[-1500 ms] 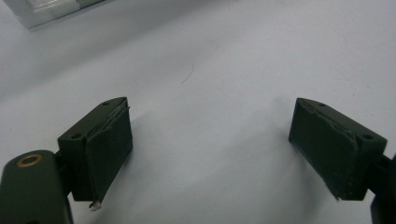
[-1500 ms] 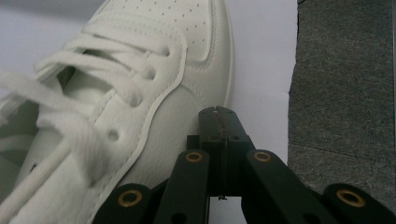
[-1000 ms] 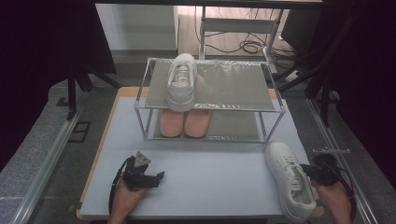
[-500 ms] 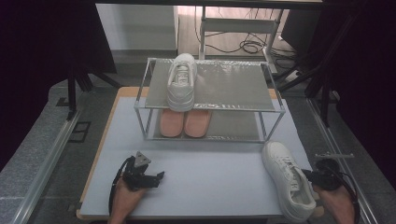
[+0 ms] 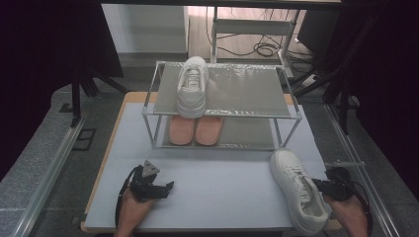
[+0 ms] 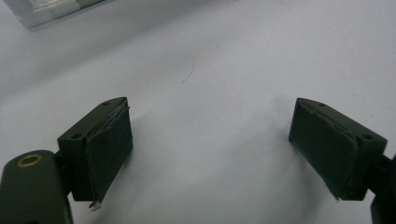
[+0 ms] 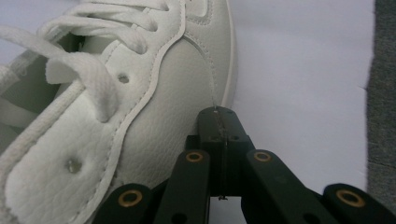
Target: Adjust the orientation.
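Lab/test rig: dark curtains (image 5: 54,44), aluminium rails (image 5: 47,170), floor cables (image 5: 257,48).

White sneaker (image 7: 140,93): grained, matt leather-like upper with woven cloth laces. Rack (image 5: 225,113): bright metal frame. Table (image 6: 224,56): smooth, matt pale surface.

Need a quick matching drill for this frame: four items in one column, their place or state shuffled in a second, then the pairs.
Items
1. White lace-up sneaker
2. Pair of flat salmon-pink insoles
3. Second white lace-up sneaker
4. Left gripper

Places or states
A. On the white tabletop at the right gripper, whose shut jaws touch its side
B. Jaws wide apart over bare tabletop
C. On the top shelf of the metal-framed rack
D. On the rack's lower shelf

Pairs: 1-C, 2-D, 3-A, 4-B
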Action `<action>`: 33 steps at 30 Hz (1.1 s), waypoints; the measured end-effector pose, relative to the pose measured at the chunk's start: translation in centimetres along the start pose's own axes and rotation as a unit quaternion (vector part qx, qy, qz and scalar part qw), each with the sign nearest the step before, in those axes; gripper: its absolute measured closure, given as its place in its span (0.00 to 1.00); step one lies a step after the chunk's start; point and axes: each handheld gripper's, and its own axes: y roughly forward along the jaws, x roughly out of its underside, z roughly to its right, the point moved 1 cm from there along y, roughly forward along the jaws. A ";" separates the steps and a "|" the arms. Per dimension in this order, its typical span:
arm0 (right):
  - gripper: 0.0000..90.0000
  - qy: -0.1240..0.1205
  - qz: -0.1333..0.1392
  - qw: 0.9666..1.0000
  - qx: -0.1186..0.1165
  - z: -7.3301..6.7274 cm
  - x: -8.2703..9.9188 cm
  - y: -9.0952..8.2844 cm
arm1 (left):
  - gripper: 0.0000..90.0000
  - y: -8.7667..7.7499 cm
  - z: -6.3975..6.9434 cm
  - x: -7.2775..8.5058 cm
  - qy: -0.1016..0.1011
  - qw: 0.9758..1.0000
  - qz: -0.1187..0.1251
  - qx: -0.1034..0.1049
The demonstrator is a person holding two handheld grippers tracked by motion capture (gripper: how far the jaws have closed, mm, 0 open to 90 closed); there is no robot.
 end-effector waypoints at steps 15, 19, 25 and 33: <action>1.00 -0.041 -0.005 0.998 -0.044 -4.5 -2.1 2.2 | 0.15 0.0 0.0 0.0 0.000 1.000 0.000 0.000; 1.00 -0.054 -0.005 0.997 -0.055 -5.5 -2.6 2.8 | 0.15 0.0 0.0 0.0 0.000 1.000 0.000 0.000; 1.00 -0.053 -0.007 0.997 -0.056 -5.2 -2.3 2.6 | 0.15 0.0 0.0 0.0 0.000 1.000 0.000 0.000; 1.00 -0.054 -0.019 0.997 -0.055 -4.9 -0.4 1.3 | 0.15 0.0 0.0 0.0 0.000 1.000 0.000 0.000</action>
